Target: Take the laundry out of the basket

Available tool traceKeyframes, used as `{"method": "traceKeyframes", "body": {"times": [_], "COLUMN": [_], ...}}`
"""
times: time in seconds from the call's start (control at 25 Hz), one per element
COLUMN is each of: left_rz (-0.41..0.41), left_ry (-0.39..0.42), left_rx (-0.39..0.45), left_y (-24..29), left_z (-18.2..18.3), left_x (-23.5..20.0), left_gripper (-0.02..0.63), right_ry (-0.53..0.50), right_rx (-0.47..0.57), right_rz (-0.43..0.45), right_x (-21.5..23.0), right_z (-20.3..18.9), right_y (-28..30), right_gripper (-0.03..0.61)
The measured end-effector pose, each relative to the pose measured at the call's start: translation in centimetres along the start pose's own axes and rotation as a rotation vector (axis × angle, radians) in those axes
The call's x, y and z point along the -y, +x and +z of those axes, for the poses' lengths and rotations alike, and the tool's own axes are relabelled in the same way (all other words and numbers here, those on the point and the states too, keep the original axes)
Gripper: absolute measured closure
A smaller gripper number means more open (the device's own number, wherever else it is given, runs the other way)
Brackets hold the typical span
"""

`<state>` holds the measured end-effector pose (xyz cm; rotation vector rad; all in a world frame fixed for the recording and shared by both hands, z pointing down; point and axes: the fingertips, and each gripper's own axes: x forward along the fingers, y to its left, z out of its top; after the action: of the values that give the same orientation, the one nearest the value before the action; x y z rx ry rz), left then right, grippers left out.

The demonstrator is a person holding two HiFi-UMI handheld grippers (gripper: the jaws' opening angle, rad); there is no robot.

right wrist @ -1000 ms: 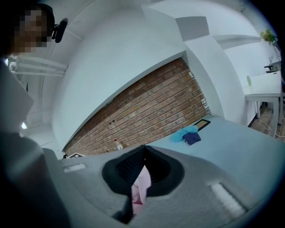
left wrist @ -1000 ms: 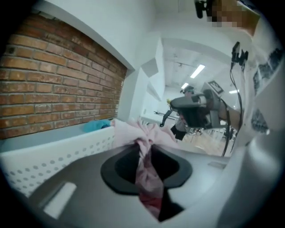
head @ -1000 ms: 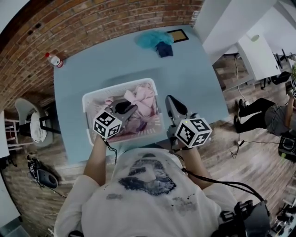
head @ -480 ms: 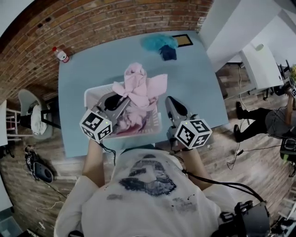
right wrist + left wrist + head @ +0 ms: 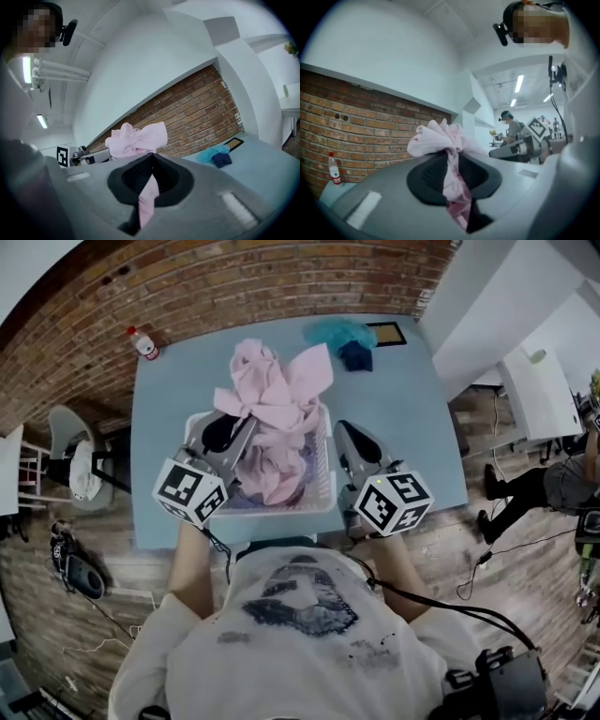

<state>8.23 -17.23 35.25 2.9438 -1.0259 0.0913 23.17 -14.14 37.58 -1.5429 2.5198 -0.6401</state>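
A white laundry basket (image 5: 281,510) stands on the light-blue table (image 5: 412,418) in front of me. My left gripper (image 5: 230,432) is shut on a pink garment (image 5: 277,390) and holds it bunched up above the basket. That garment (image 5: 440,136) bulges over the pads, and a strip of it hangs down between them. More pink laundry (image 5: 277,474) lies in the basket. My right gripper (image 5: 349,439) hovers just right of the basket with its jaws (image 5: 151,161) shut. A pink strip (image 5: 147,199) shows in the slit below its pads; I cannot tell whether it is pinched there.
A teal cloth (image 5: 339,331) and a dark blue cloth (image 5: 356,354) lie at the table's far right, next to a small framed picture (image 5: 386,333). A bottle (image 5: 143,343) stands at the far left corner. A brick wall runs behind the table; a chair (image 5: 70,465) stands left of it.
The left gripper has lifted the pink garment from inside the basket to well above it. The right gripper has stayed beside the basket.
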Motion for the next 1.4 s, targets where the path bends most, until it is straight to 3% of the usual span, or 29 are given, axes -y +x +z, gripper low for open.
{"method": "traceKeyframes", "body": {"times": [0.32, 0.52, 0.96, 1.12, 1.4], "left_rz": [0.075, 0.1, 0.163, 0.2, 0.276], "left_ry": [-0.043, -0.075, -0.059, -0.041, 0.009], "left_rx": [0.056, 0.132, 0.239, 0.242, 0.157], "left_y": [-3.8, -7.9, -17.9, -21.4, -25.9], "left_z": [2.6, 6.2, 11.9, 12.1, 8.8], "left_x": [-3.8, -6.4, -12.2, -14.5, -18.1], "left_gripper": [0.549, 0.549, 0.551, 0.555, 0.559], "right_ry": [-0.034, -0.057, -0.116, -0.134, -0.12], "right_rx": [0.029, 0.066, 0.114, 0.119, 0.083], "right_rz": [0.05, 0.079, 0.165, 0.187, 0.234], "right_x": [-4.6, -9.1, -20.4, -23.9, -28.4], "right_z": [0.5, 1.2, 1.3, 0.7, -1.8], "right_y": [2.3, 4.3, 9.4, 11.2, 14.8], "right_gripper": [0.581, 0.581, 0.581, 0.581, 0.581]}}
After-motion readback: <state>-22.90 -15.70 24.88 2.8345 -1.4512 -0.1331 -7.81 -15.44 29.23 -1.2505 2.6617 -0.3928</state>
